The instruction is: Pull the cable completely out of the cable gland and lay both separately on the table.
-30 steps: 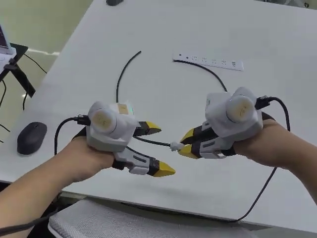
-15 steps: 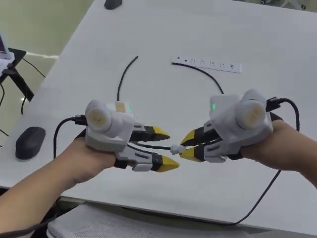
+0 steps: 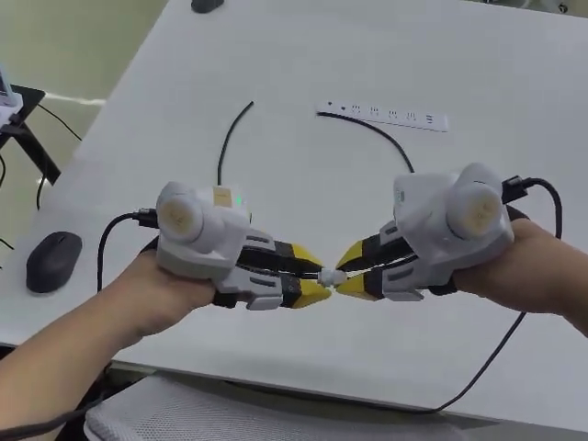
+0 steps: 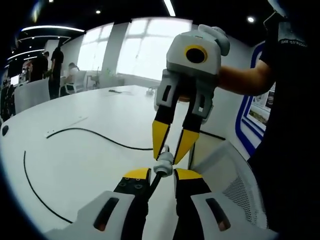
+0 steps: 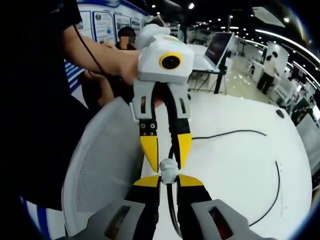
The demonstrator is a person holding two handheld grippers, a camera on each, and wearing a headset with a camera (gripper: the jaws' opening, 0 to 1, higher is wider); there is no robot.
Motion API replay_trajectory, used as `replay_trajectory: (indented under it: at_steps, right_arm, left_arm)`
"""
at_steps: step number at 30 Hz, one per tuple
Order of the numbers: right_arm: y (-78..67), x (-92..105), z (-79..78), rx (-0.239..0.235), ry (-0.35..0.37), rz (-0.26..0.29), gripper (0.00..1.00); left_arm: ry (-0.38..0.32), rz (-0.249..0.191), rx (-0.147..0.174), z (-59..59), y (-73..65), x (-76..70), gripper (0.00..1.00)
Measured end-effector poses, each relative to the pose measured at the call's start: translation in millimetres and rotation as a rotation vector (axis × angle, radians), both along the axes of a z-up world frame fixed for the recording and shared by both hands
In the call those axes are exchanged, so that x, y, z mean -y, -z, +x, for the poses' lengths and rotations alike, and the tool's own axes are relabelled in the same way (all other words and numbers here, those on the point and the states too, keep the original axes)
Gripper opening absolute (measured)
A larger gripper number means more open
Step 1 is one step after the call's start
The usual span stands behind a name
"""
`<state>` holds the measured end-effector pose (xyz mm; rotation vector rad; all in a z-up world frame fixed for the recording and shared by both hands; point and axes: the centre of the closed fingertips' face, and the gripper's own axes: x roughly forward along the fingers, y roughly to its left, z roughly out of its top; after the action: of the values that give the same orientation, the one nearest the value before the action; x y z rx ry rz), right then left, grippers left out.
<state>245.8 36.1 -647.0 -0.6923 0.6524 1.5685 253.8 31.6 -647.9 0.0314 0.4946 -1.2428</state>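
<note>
At a white table (image 3: 276, 138), a person holds the two grippers tip to tip above its near edge, with the job barely begun. The left gripper (image 3: 312, 274) has its tongs drawn in on the black cable (image 4: 154, 182), just short of the small white gland (image 3: 329, 275). The right gripper (image 3: 344, 274) meets it from the other side, its yellow tips pinching the gland itself. In the right gripper view the cable carries on past the gland and runs down between that gripper's own jaws, so it is threaded right through the fitting.

Nothing has come apart and nothing has been set down: cable and gland hang together in the air between the two tools. With both holds in place, what seems to remain is the whole pull, drawing the hands apart until the cable's end clears the gland, then laying each piece on the table apart from the other.

Farther back lie a loose black wire (image 3: 225, 147) and a power strip (image 3: 386, 115), with a mouse (image 3: 50, 257) at the left edge.
</note>
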Motion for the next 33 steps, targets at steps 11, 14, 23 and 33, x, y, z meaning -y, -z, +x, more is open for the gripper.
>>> replay_trajectory:
  at_steps: [11, 14, 23, 33]
  right_arm:
    - [-0.1, 0.8, -0.3, 0.014, -0.038, 0.046, 0.07]
    - [0.4, 0.6, -1.8, 0.036, -0.058, 0.062, 0.07]
    - [-6.0, 0.7, -3.2, -0.05, 0.017, 0.141, 0.08]
    - [-16.5, 6.3, 0.9, -0.383, 0.157, 0.218, 0.15]
  left_arm:
    - [0.008, 0.005, 0.028, -0.9, -1.5, 1.7, 0.16]
    - [0.005, 0.013, 0.026, -2.0, -1.6, 1.2, 0.15]
    - [0.001, 0.021, 0.013, -4.6, -5.8, 1.1, 0.15]
    - [0.018, 0.039, 0.061, -3.3, -12.5, 3.2, 0.15]
